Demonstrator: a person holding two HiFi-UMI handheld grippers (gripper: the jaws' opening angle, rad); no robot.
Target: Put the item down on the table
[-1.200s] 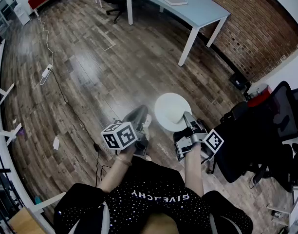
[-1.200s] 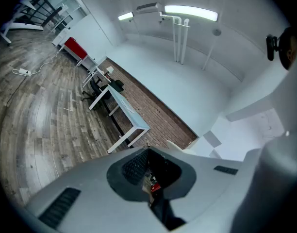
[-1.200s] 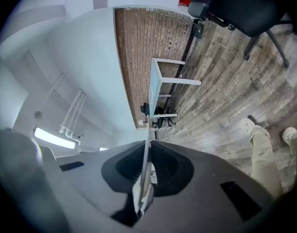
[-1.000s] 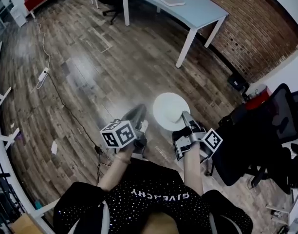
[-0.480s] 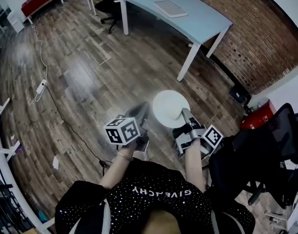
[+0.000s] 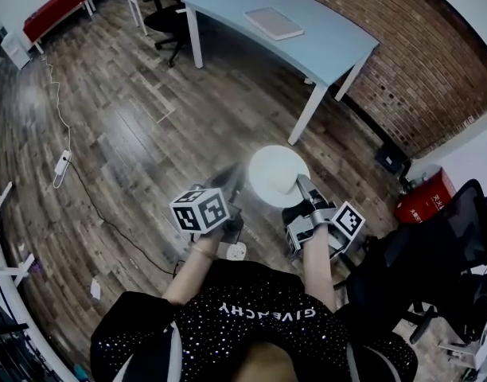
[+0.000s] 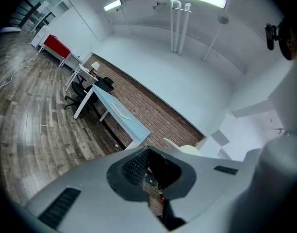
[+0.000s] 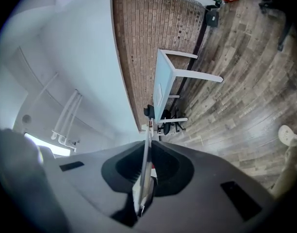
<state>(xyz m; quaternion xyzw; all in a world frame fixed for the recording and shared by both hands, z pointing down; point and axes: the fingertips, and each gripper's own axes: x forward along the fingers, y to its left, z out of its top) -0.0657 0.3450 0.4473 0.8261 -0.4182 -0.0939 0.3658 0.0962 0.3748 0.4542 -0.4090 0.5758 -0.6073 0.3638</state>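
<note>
A round white plate (image 6: 271, 172) hangs over the wooden floor in front of the person, with my right gripper (image 6: 296, 185) shut on its near rim. In the right gripper view the plate (image 8: 145, 171) shows edge-on as a thin white strip between the jaws. My left gripper (image 6: 231, 180) is level beside it on the left, apart from the plate. Its jaws (image 7: 149, 154) stand together with only a slit between them. The light blue table (image 6: 315, 42) stands ahead with a flat white pad (image 6: 274, 22) on top. It also shows in the gripper views as the table (image 7: 120, 114) and the table (image 8: 163, 84).
A brick wall (image 6: 418, 62) runs behind the table. Black office chairs (image 6: 168, 10) stand at its far end, and another chair (image 6: 434, 253) is close on the right beside a red box (image 6: 422, 199). A power strip (image 6: 60, 165) with its cable lies on the floor at left.
The person has walked toward the blue table, which now looks nearer. Both grippers have come along, the right one still shut on the plate. The floor cable has slid back down the view.
</note>
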